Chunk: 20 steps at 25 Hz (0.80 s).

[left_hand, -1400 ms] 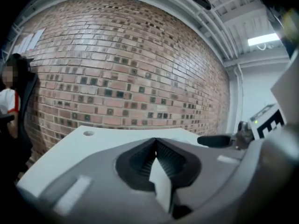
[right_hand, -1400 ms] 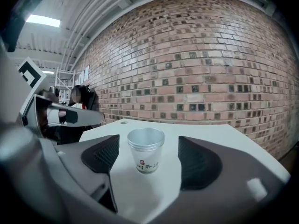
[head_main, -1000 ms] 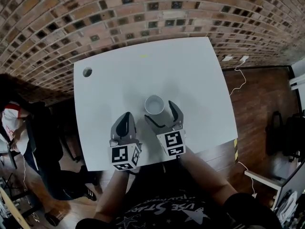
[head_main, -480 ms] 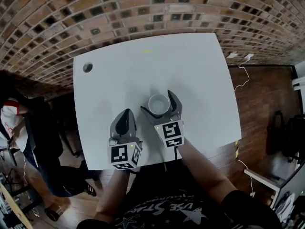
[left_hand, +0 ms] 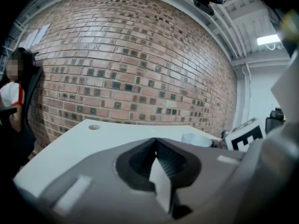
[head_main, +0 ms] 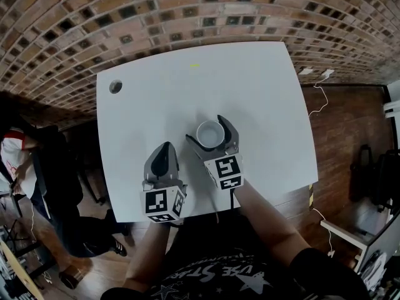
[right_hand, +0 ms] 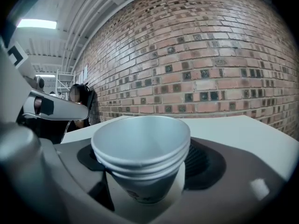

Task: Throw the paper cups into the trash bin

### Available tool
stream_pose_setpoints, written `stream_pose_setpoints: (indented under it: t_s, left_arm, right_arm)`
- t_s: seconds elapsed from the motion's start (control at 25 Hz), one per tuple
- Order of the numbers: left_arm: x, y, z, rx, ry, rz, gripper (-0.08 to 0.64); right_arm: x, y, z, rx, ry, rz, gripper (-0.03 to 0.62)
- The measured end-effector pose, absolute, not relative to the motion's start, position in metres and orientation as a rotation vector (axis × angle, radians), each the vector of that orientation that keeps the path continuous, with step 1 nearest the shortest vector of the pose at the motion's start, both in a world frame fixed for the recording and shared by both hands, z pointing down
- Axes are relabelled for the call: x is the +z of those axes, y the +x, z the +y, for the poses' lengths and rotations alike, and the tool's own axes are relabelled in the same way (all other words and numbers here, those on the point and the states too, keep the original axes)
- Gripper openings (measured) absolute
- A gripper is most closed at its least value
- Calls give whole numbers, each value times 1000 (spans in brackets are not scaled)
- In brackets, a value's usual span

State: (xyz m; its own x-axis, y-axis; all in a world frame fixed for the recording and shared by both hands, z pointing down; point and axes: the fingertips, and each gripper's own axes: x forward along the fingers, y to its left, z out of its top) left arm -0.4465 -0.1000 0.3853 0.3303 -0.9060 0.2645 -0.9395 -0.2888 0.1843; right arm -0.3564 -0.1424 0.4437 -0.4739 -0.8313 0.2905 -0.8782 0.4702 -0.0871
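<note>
My right gripper (head_main: 206,132) straddles the stacked paper cups (right_hand: 142,153) on the white table (head_main: 250,86), jaws closing to grab them, while my left gripper (head_main: 165,147) idles alongside, pinched together and empty.

Workspace: brick wall (head_main: 156,11), white desk (head_main: 250,86)

Paper cup (head_main: 210,134) between closing right tongs (head_main: 204,129)

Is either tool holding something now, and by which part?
Nothing is held. The stacked paper cups stand between the closing jaws of the right tool, not yet gripped. The left tool is shut and empty.
</note>
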Motion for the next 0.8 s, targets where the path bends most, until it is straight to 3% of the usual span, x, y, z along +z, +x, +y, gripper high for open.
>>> stream_pose_setpoints:
  t_s: [0.12, 0.8]
  left_arm:
    - [385, -447, -99, 156, 2296, -1651, 5]
    - [372, -448, -100, 133, 2328, -1642, 5]
  right_arm:
    - [440, -355, -142, 314, 1501, -2505, 369]
    - [393, -369, -129, 197, 1400, -2637, 351]
